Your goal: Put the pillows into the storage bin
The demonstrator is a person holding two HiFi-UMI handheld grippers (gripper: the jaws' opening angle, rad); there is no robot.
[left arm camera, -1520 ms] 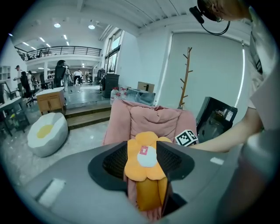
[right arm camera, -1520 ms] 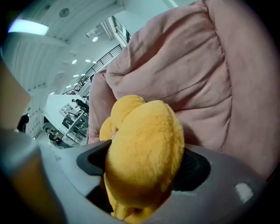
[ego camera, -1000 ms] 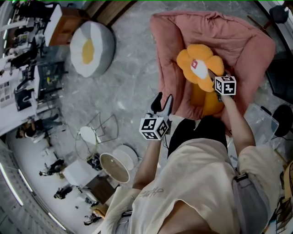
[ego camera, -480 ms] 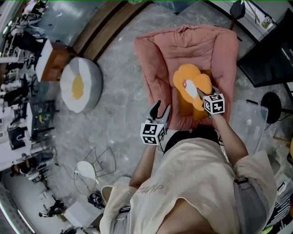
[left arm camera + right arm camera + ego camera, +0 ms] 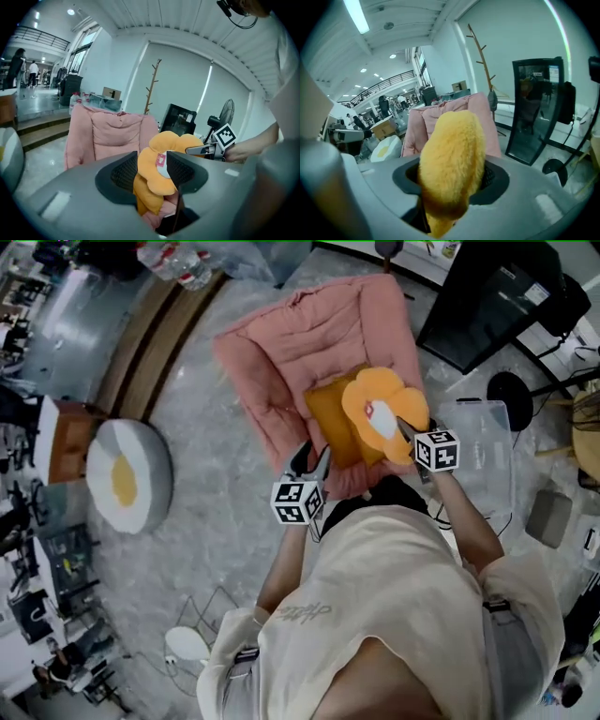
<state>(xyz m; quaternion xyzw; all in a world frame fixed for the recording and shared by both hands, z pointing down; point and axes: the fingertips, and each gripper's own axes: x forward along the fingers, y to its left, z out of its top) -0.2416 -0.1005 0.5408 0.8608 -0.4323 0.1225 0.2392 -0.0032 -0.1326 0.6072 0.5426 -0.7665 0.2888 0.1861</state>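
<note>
Flower pillow (image 5: 380, 413), orange with a white centre, is clamped in the right gripper (image 5: 405, 430) — in the right gripper view a plush petal fills the gap between those jaws. It hangs over a square orange pillow (image 5: 330, 413) that lies on the pink floor lounger (image 5: 300, 334). The left gripper (image 5: 312, 457) hovers at the lounger's near edge, jaws apart and pressing on nothing. A clear storage bin (image 5: 492, 465) stands on the floor just right of the lounger — whether anything lies in it I cannot tell. Well off to the left sits a fried-egg cushion (image 5: 124, 476).
</note>
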